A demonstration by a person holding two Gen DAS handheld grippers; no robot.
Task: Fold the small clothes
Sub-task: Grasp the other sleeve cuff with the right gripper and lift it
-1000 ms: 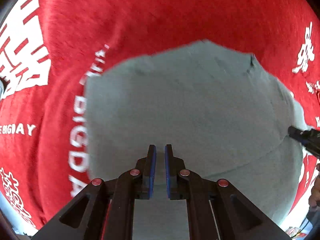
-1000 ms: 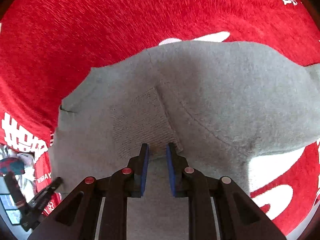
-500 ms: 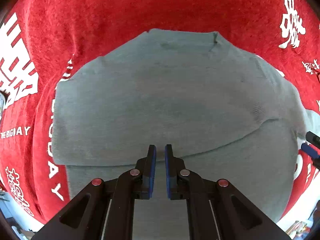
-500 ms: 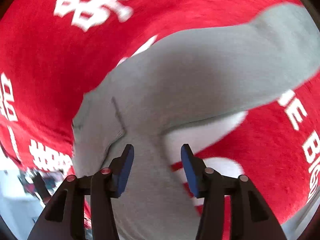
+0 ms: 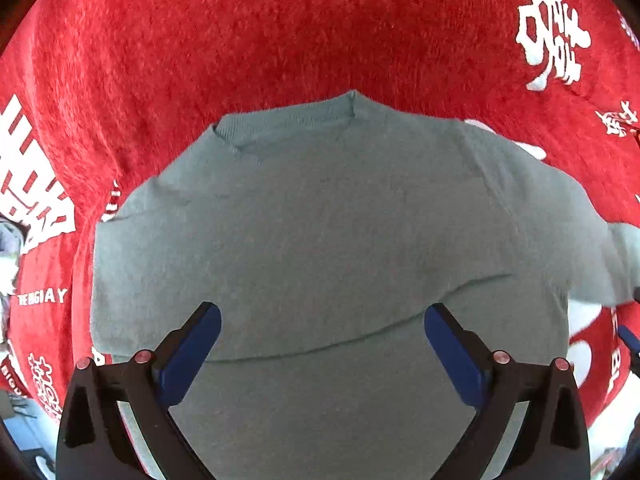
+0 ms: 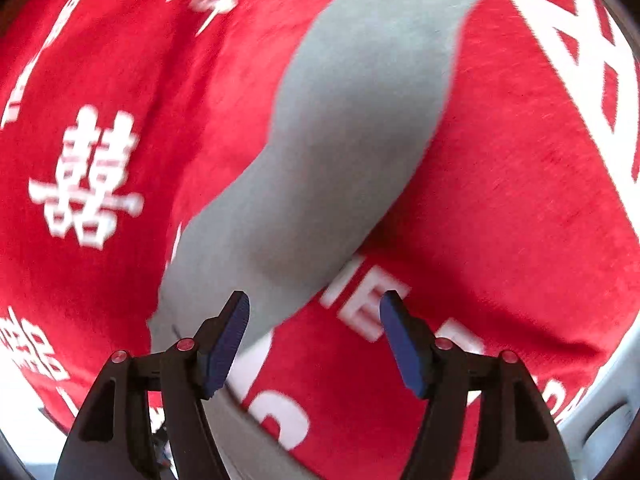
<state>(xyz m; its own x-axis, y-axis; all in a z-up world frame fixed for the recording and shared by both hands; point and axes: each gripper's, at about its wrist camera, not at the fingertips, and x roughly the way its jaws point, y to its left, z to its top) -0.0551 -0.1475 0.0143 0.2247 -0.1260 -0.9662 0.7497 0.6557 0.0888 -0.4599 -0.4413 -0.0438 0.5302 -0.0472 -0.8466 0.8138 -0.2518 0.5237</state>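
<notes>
Red blanket (image 5: 280, 40) covers everything, grey sweater (image 5: 320, 240) flat on it. Left tongs (image 5: 322, 344) and right tongs (image 6: 314, 330) are both opening, gripping nothing.

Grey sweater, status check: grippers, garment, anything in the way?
Left gripper jaws opening, nothing pinched. Right gripper jaws opening, empty. Grey sweater flat on red blanket, hem folded up, one sleeve out. Nothing in the way.

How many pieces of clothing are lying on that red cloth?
1: a grey sweater spread on the red cloth, one sleeve stretching out sideways. Others may lie outside the views.
</notes>
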